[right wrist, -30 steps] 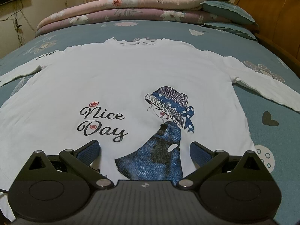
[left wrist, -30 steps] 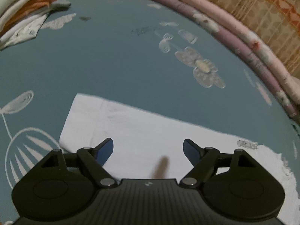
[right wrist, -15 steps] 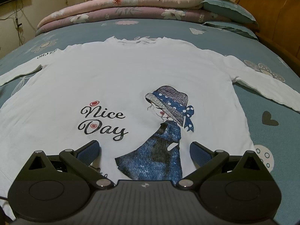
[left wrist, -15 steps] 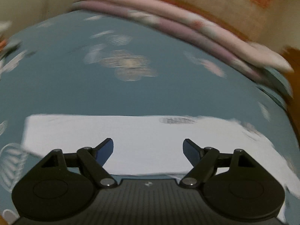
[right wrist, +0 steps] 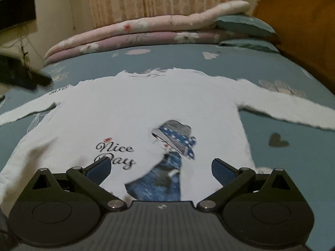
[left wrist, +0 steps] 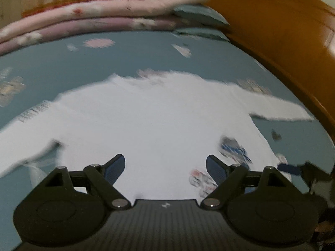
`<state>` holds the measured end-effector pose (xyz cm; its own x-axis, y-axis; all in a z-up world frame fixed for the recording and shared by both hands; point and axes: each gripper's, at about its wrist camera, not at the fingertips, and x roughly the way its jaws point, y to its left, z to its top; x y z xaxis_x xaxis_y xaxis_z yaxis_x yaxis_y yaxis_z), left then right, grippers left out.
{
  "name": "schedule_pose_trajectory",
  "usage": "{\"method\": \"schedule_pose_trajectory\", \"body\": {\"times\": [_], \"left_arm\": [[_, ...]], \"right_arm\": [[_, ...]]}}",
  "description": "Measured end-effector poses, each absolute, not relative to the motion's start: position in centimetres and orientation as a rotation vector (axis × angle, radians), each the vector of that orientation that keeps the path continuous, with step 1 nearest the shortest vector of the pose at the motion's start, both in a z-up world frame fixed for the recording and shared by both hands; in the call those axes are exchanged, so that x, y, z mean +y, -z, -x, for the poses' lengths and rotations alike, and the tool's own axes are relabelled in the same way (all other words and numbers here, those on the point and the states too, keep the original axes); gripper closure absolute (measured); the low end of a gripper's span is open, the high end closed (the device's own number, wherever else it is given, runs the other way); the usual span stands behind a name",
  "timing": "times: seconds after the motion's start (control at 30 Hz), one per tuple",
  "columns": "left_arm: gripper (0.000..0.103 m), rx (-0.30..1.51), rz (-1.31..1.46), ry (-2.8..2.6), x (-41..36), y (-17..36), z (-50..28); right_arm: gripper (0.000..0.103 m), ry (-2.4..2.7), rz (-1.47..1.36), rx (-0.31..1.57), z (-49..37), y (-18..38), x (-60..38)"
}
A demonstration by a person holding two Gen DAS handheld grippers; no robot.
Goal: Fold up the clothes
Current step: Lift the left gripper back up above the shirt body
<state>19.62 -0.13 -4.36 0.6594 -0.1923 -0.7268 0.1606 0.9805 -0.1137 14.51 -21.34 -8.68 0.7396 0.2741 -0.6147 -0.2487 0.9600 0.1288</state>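
Below both parted grippers, white shirt (right wrist: 134,113) spread flat, seemingly untouched

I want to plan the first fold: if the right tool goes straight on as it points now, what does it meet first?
Probably the white shirt, near its girl print; the right tool is open with nothing in between.
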Motion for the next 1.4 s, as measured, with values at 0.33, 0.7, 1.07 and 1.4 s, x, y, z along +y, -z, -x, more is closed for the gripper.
{"method": "schedule_pose_trajectory", "body": {"times": [0.33,0.7,1.07,1.4], "left_arm": [[0.017,0.902,-0.065,0.126,-3.8,11.1,-16.2],[0.009,0.926,0.050,0.043,-3.0,11.3,-12.2],[0.008,0.892,0.107,0.061,-1.4,10.0,-14.3],[0.008,0.798,0.123,0.283,1.2,8.7,-21.9]], "right_arm": [[0.000,-0.223,-0.016,0.770,-14.5,12.1,-22.8],[0.000,-0.217,0.014,0.662,-12.9,13.4,-22.9],[0.000,-0.210,0.047,0.688,-10.6,13.1,-22.7],[0.000,-0.210,0.025,0.764,-11.0,11.4,-22.2]]}}
